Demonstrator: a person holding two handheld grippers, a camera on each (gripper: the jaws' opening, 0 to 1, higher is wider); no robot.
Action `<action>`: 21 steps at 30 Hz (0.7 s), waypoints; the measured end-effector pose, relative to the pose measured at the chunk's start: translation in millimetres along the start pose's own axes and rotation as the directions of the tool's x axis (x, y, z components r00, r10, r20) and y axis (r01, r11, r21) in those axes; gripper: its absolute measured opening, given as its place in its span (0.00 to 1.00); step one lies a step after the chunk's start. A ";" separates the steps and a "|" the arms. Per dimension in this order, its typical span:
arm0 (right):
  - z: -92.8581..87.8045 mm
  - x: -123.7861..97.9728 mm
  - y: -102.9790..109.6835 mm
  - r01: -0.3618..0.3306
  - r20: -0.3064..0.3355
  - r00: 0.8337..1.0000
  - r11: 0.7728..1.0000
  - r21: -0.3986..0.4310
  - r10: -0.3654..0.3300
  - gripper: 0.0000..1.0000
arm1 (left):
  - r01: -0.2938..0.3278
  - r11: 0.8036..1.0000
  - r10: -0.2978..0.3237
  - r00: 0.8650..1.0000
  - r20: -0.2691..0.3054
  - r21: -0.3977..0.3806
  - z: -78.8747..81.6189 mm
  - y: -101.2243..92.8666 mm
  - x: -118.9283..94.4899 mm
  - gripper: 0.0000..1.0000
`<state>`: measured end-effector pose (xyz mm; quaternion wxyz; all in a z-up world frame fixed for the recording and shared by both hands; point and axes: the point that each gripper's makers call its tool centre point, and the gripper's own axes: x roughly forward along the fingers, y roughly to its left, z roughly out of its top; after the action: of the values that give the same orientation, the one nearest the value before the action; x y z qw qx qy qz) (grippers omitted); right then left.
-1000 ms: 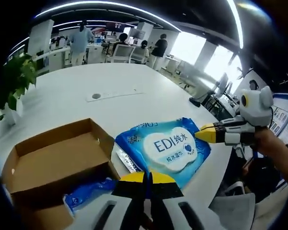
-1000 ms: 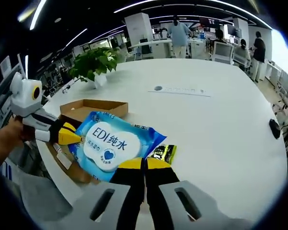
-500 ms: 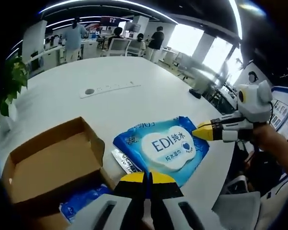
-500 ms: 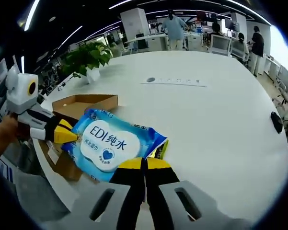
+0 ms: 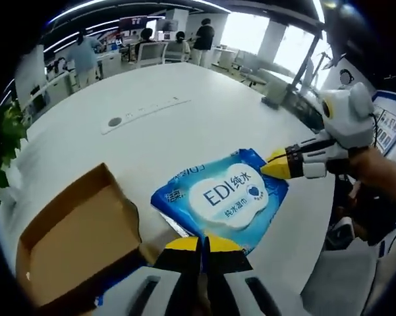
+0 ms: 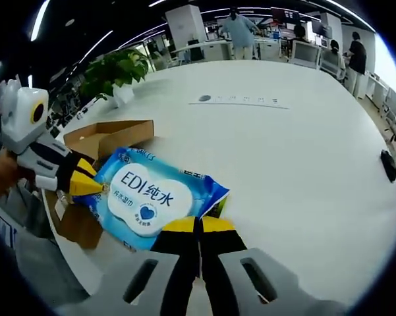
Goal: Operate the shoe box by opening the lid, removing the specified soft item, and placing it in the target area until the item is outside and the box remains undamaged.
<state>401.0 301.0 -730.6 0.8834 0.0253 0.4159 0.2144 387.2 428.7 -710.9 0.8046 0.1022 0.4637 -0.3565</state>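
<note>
A blue wet-wipes pack (image 5: 221, 197) with a white label hangs just above the white table, stretched between both grippers. My left gripper (image 5: 203, 242) is shut on its near edge, and the right gripper's yellow tips (image 5: 277, 168) pinch the opposite corner. In the right gripper view the pack (image 6: 148, 197) lies ahead of my shut right gripper (image 6: 199, 227). The left gripper (image 6: 84, 184) grips it from the left. The open brown shoe box (image 5: 72, 240) sits to the left, its lid folded back, and reappears behind the pack (image 6: 105, 135).
A small shiny packet (image 6: 217, 205) peeks from under the pack. A potted plant (image 6: 115, 72) stands at the table's far edge, and a black object (image 6: 389, 164) lies at the right edge. The round white table (image 6: 283, 151) stretches ahead. People stand at desks far behind.
Both grippers keep their hold on the pack and have carried it slightly away from the box, over more open table. Both views have shifted with the hands.
</note>
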 end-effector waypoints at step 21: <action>-14.3 25.5 -11.0 -0.007 -0.033 0.999 0.999 0.044 0.008 0.00 | -0.020 0.992 0.033 0.994 -0.100 0.123 -7.2 6.4 18.2 0.01</action>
<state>408.6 299.3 -760.9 0.8749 0.0426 0.4350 0.2089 392.3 428.2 -730.7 0.7768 0.1753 0.4802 -0.3678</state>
